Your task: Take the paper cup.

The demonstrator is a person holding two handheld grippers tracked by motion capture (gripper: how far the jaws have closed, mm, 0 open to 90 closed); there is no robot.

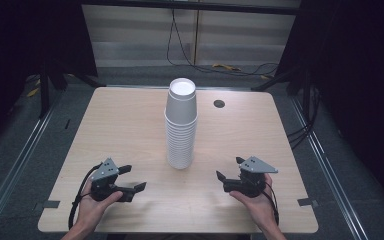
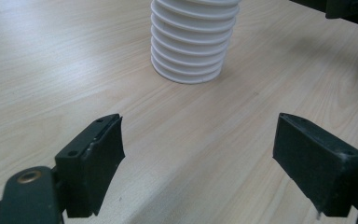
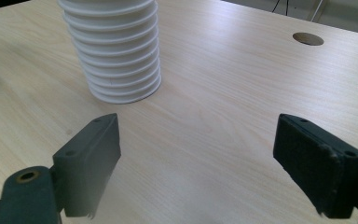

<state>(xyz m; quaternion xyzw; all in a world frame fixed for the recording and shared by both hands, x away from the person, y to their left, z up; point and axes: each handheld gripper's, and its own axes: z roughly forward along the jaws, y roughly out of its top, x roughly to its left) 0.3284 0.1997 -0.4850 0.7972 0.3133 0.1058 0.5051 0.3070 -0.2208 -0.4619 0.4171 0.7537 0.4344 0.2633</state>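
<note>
Both claws, left [image 1: 132, 178] and right [image 1: 228, 168], gape released near unmarked white cup stack [image 1: 181, 125].

A fixed high camera looks forward and down across the whole wooden table [image 1: 130, 125], taking in the floor and dark curtains beyond. The left gripper [image 1: 132, 178] carries a camera set low over the tabletop, sighting along its own two jaws toward the base of the stack of white cups [image 2: 191, 42], close ahead and slightly right. The right gripper [image 1: 228, 170] carries a matching low camera, facing the same stack [image 3: 116, 51] from the opposite side, with the table's round hole [image 3: 307, 38] behind. All three views share the cup stack [image 1: 181, 125].
</note>
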